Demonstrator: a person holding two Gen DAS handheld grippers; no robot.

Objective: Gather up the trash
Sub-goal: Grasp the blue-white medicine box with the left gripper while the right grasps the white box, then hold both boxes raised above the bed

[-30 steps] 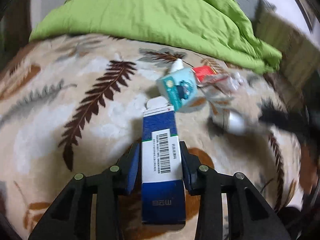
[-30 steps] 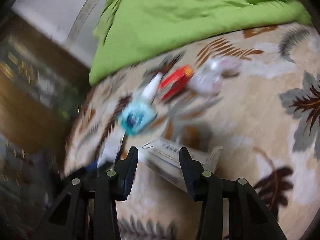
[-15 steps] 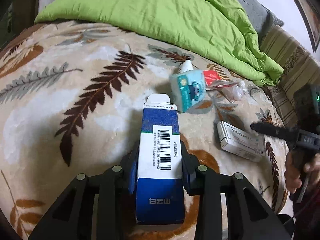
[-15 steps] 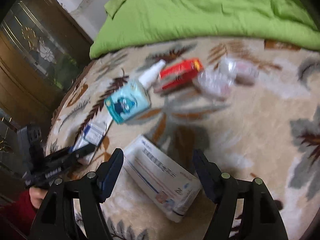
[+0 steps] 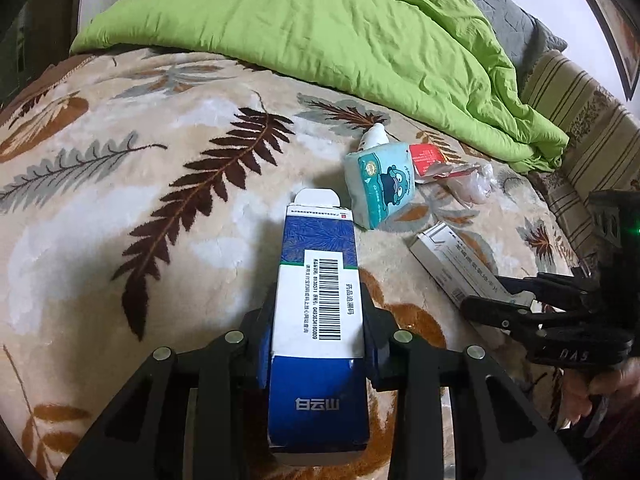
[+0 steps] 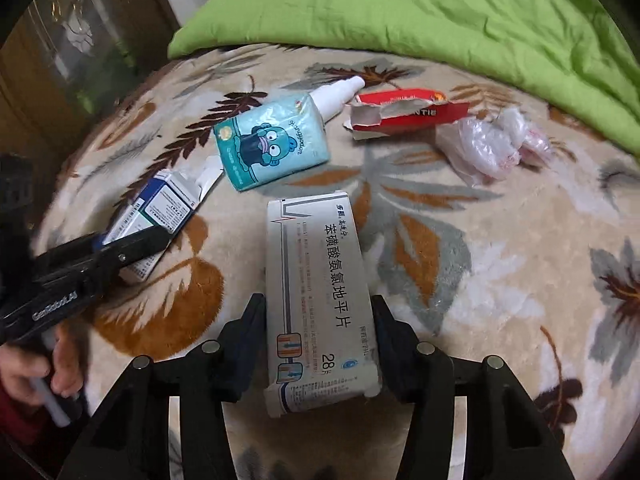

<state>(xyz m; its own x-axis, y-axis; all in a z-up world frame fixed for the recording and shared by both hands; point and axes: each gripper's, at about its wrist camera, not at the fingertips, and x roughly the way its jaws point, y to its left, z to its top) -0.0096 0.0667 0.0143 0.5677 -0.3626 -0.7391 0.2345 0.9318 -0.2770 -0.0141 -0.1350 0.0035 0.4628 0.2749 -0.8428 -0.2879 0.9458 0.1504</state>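
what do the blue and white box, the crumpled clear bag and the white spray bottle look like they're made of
Blue and white box: thin printed cardboard, slightly glossy; folded end flap, crisp edges, printed barcode.
Crumpled clear bag: thin plastic film; translucent, wrinkled, catching highlights.
White spray bottle: probably smooth, opaque plastic, going by its even moulded look, though it is partly hidden behind the teal tissue pack.

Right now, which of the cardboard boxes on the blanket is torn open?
The red box, lying beside the white spray bottle. Its end is ripped ragged, while the blue box and the white medicine box keep their shape.
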